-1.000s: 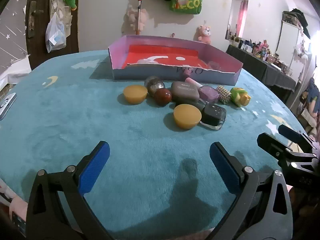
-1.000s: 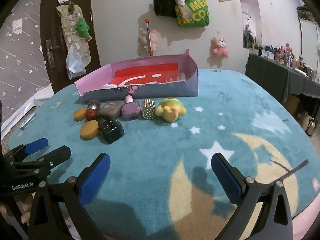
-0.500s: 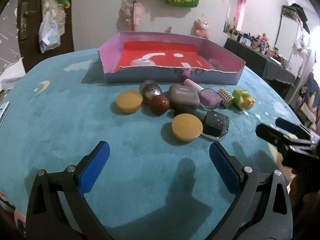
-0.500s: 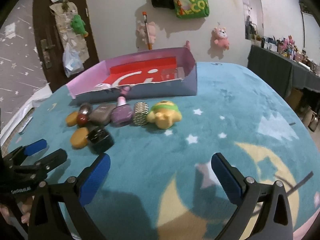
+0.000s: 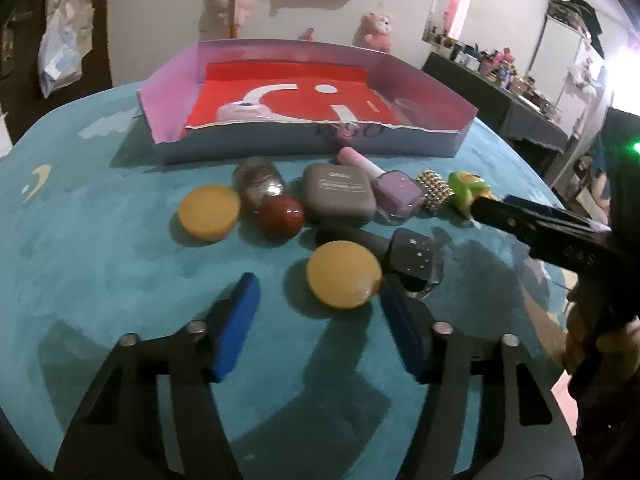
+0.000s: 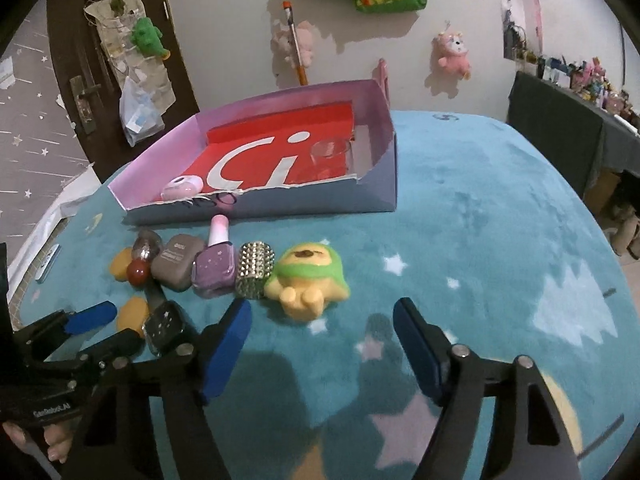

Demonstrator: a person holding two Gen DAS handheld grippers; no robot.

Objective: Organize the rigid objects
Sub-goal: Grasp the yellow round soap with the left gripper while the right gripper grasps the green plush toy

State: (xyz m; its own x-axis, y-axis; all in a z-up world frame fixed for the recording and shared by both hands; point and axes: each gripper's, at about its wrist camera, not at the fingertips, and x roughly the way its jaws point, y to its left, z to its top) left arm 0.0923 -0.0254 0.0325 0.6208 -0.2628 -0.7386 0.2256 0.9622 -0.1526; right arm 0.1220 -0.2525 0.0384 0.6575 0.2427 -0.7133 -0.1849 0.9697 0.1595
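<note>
My left gripper point(image 5: 320, 312) has just been closing; its jaws stand apart with the nearer yellow disc point(image 5: 344, 274) just ahead of the tips, unclamped, on the teal rug point(image 5: 100, 260). My right gripper point(image 6: 324, 336) has likewise been closing, and it grips nothing. The yellow-green toy point(image 6: 308, 280) lies just beyond its tips, in front of the pink box point(image 6: 384, 136).

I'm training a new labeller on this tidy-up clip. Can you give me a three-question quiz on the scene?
1. True or false: the box already holds a small pink thing.
2. What lies nearest ahead of the left gripper? A) yellow disc B) purple bottle C) red ball
3. Which toy lies just ahead of the right gripper?

Key: 1 true. 2 A, the yellow disc. 3 the yellow-and-green toy.
</note>
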